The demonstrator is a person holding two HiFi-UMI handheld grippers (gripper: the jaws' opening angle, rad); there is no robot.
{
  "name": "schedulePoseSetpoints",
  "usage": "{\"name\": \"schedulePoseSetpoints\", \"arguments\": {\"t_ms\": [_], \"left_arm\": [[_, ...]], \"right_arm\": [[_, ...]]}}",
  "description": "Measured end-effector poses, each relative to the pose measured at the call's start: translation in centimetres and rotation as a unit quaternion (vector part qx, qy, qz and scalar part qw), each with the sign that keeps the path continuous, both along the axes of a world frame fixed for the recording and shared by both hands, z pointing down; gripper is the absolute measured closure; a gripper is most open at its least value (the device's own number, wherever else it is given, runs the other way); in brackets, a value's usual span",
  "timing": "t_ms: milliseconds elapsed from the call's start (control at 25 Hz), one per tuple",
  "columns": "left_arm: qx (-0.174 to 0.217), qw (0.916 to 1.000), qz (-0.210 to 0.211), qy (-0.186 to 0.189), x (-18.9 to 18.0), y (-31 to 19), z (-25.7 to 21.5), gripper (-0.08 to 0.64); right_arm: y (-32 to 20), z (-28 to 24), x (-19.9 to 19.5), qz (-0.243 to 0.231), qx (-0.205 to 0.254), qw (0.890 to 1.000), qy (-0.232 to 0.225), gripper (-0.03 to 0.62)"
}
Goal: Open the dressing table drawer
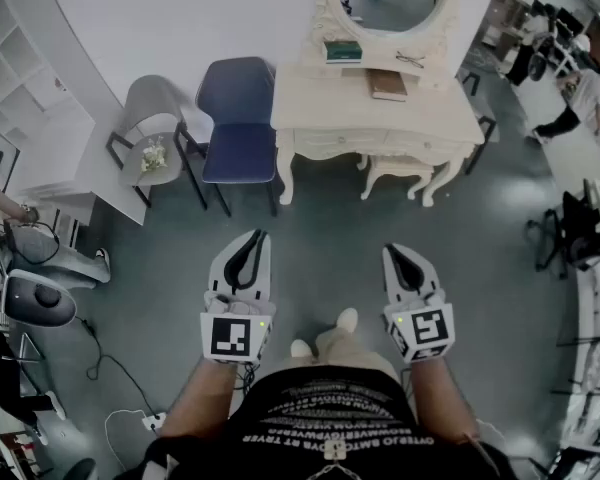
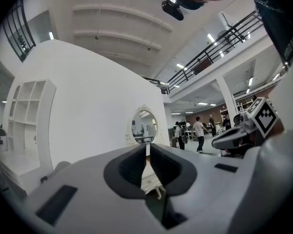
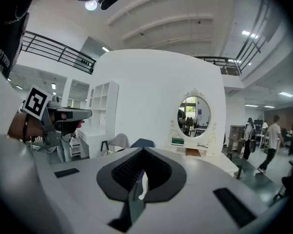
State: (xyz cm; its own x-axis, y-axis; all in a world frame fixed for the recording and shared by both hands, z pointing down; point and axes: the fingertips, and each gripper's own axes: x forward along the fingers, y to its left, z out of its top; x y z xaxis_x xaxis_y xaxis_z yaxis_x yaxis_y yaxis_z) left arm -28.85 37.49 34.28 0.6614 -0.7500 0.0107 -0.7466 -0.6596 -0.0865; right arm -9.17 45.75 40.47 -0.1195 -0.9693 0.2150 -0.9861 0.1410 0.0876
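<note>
Closest in, a black shirt (image 1: 330,423) is seen. The left gripper (image 1: 257,238) and right gripper (image 1: 392,253) are held out just ahead of it, both clenched with nothing inside, probably just carried that way for the walk-up. The dressing table (image 1: 320,103) is parked against the wall, well apart from them, and its drawer (image 1: 327,148) looks unopened. A blue chair (image 1: 238,118) is set beside it and a stool (image 1: 395,173) is tucked underneath. A book (image 1: 387,85) and glasses (image 1: 410,58) are left on top.

Cream-painted, probably wooden dressing table (image 1: 320,108); matt blue chair (image 1: 240,148); smooth, faintly glossy grey floor (image 1: 330,238).
</note>
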Motion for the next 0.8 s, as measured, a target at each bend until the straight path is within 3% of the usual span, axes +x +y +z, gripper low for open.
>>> {"name": "schedulePoseSetpoints", "arguments": {"t_ms": [400,800], "left_arm": [[0.012,0.9998,-0.008,-0.011,-1.6,-0.3,0.0,0.534],[-0.010,0.9996,-0.019,-0.017,-3.0,-1.0,1.8,0.535]], "right_arm": [[-1.3,-0.6,-0.8,-0.009,0.019,1.000,0.007,0.591],[-2.1,0.3,-1.6,-0.016,-0.001,1.000,-0.021,0.591]]}}
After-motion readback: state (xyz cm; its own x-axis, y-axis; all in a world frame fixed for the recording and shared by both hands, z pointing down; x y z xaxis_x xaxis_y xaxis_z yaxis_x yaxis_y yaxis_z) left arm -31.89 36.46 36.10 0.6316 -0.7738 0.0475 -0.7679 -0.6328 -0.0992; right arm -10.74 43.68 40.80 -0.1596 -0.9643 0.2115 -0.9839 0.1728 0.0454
